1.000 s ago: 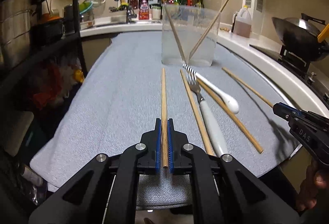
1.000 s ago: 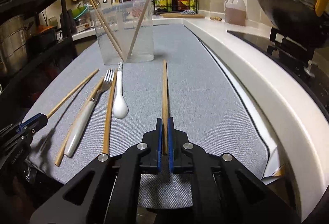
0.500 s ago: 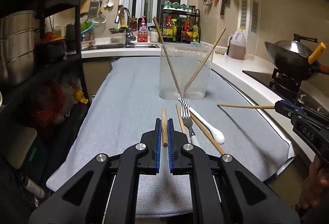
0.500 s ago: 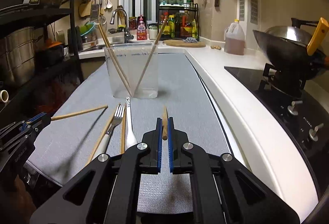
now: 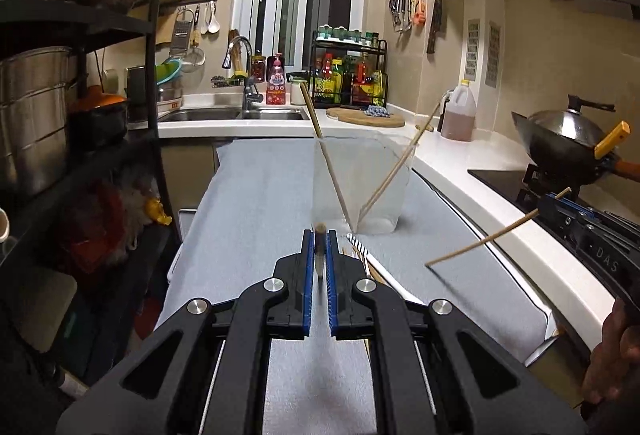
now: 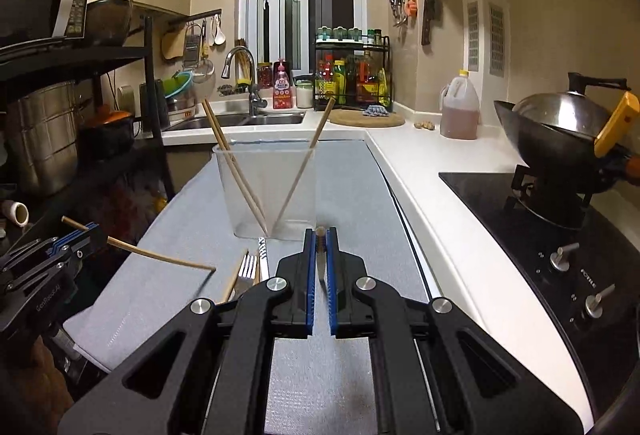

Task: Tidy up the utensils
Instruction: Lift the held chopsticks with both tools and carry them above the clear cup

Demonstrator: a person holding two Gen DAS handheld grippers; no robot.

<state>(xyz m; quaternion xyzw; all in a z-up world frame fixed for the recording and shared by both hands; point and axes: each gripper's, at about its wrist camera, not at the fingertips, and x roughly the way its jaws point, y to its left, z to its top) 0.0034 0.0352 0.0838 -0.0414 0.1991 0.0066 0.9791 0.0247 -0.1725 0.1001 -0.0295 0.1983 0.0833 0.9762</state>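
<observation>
My left tongs (image 5: pixel 319 235) are clamped tight on one chopstick (image 6: pixel 160 254), held clear above the grey mat (image 5: pixel 256 203) on the bench (image 5: pixel 500 219). My right tongs (image 6: pixel 319 235) are pinched just as tight on a second chopstick (image 5: pixel 480 241), also in the air. Just below them on the mat lie one fork (image 6: pixel 247 267), one striped-handled spoon (image 5: pixel 357 241) and at least one more chopstick. Beyond stands one clear tub (image 6: pixel 266 191) with two chopsticks leaning inside, crossing at the bottom.

On the body of my right gripper (image 5: pixel 554 204), seen from the left wrist, I read "DAS". On my left gripper (image 6: pixel 90 235), seen from the right wrist, I read "GenRobot.AI". Other labels, on the bottles and the stove, are too small for me.
</observation>
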